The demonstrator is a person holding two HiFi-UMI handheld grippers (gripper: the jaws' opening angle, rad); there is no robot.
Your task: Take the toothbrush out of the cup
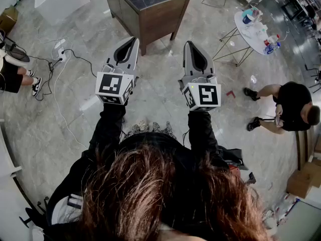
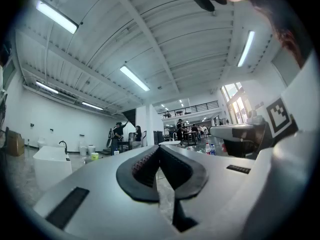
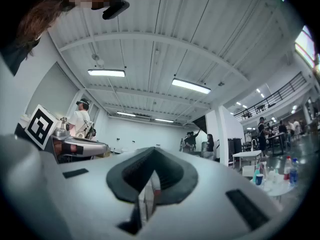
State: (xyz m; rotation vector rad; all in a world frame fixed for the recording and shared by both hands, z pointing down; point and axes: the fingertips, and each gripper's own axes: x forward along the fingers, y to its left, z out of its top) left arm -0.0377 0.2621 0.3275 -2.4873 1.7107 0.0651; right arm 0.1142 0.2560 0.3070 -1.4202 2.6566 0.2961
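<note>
Both grippers are held out side by side over the marble floor, apart from any object. My left gripper [image 1: 134, 38] is shut with nothing between its jaws, and its tip [image 2: 159, 147] points across the hall. My right gripper [image 1: 188, 43] is also shut and empty [image 3: 152, 149]. A small blue cup [image 1: 247, 18] stands on a round white table [image 1: 251, 34] far to the upper right. The right gripper view shows that cup [image 3: 258, 178] beside water bottles [image 3: 290, 170]. What stands in the cup is too small to tell.
A dark wooden table [image 1: 150, 11] stands just ahead of the grippers. A power strip with cables [image 1: 59, 51] lies on the floor at left. A person crouches at right [image 1: 291, 109], and another person's legs show at the left edge [image 1: 15, 77]. Cardboard boxes [image 1: 303, 182] sit at lower right.
</note>
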